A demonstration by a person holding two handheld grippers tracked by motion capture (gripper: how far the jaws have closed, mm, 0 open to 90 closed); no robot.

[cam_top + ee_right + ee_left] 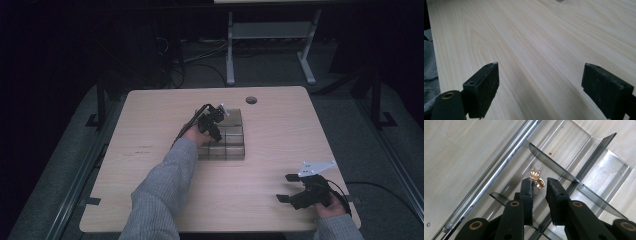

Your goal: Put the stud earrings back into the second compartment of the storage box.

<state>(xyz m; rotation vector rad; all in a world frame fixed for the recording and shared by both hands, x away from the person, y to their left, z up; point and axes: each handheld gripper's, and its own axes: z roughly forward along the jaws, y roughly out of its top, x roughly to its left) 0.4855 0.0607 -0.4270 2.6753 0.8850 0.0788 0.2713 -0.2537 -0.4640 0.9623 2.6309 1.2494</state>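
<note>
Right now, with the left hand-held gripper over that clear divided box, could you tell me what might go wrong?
1. The small gold pieces lie just past the tips of the left hand-held gripper, whose jaws stand slightly apart; closing could nudge them aside rather than catch them.
2. The thin dark dividers of the clear box stand close beside the jaws; a sideways move might knock one or shift the box.
3. The right hand-held gripper rests open near the table's edge, too far to steady the box.
</note>
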